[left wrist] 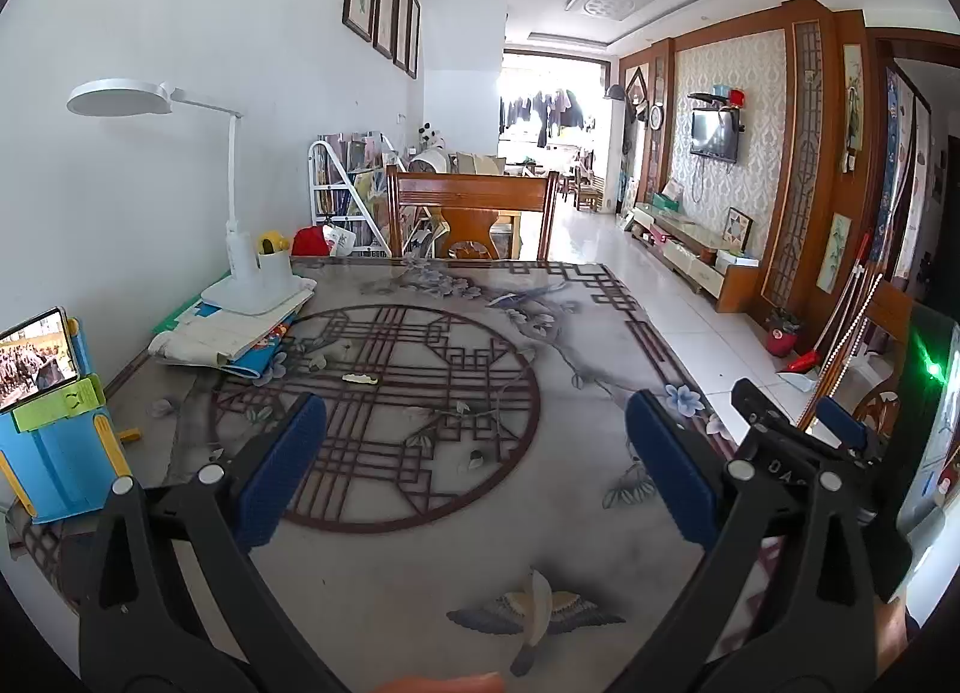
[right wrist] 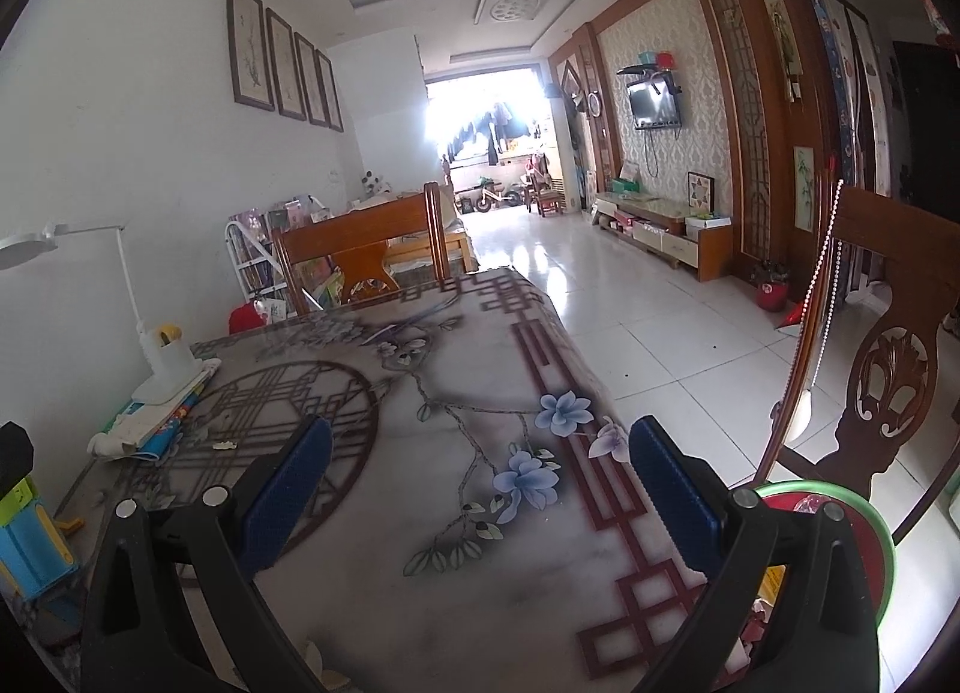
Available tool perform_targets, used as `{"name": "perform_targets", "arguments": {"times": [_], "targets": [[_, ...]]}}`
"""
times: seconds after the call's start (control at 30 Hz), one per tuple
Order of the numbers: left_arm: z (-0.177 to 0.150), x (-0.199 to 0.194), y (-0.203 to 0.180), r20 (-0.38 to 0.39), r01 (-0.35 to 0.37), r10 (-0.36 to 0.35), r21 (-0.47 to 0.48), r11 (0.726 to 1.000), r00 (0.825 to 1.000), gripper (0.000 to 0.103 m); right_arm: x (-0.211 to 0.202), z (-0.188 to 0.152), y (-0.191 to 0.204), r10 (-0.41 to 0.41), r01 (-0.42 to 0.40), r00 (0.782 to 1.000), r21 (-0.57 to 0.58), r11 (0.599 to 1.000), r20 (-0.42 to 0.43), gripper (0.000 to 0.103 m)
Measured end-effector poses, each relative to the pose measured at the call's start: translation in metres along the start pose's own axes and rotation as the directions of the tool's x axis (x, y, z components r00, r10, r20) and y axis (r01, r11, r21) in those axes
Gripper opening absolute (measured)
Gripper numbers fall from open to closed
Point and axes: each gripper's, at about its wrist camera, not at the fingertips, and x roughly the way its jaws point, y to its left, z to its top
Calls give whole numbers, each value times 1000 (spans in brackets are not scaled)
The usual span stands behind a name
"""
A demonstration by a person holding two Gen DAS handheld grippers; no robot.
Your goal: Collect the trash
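Ahead of the wide-open left gripper (left wrist: 474, 453), a thin scrap (left wrist: 360, 378) lies flat on the desk (left wrist: 576, 345): likely light, flimsy; pinch its edges. Right gripper (right wrist: 480, 489) also open, empty.

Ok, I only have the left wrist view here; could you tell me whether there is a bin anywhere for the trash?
Observer: Yes, the right wrist view shows a green-rimmed bin just off the table's right edge, low beside the right gripper.
Operator: Thank you. Is anything in it already?
Observer: A few crumpled bits show inside, though the gripper hides much of it.
Operator: And is the right gripper free to carry?
Observer: It is wide open, with nothing between its fingers.
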Motion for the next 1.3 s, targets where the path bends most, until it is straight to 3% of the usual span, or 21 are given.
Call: {"name": "perform_targets", "arguments": {"times": [1.3], "targets": [[-5,4,-1,-19,11,-11,-3,1000,1000,98,6,-11,3,2,-3,1000,-23,1000,-26,95]]}}
